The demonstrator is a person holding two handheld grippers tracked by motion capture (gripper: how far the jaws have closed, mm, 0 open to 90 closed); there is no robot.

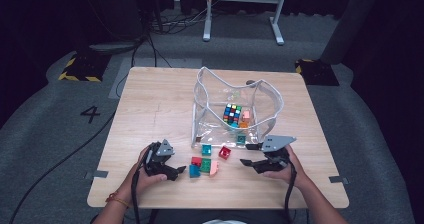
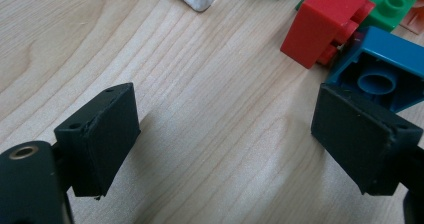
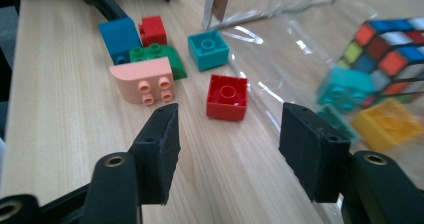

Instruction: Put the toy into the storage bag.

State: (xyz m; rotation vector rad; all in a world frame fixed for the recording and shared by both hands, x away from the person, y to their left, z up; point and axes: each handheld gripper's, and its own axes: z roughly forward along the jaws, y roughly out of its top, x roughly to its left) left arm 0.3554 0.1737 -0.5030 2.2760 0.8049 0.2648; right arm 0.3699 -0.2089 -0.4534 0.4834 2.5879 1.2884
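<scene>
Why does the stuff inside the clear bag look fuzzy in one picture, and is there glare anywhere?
In the right gripper view, the puzzle cube and yellow brick blur softly behind the clear bag, whose plastic carries white glare streaks; the red brick is sharp. The left gripper view is crisp, with jaw shadows on the table. The high view is dim around the lit tabletop.

The wooden table (image 1: 150, 109) is evenly lit from above while the room around it lies dark. Glare streaks the clear bag (image 3: 280, 39) in the right gripper view, and the puzzle cube (image 3: 395, 54) inside that bag is blurred. Soft shadows fall on the table beneath the jaws.
</scene>
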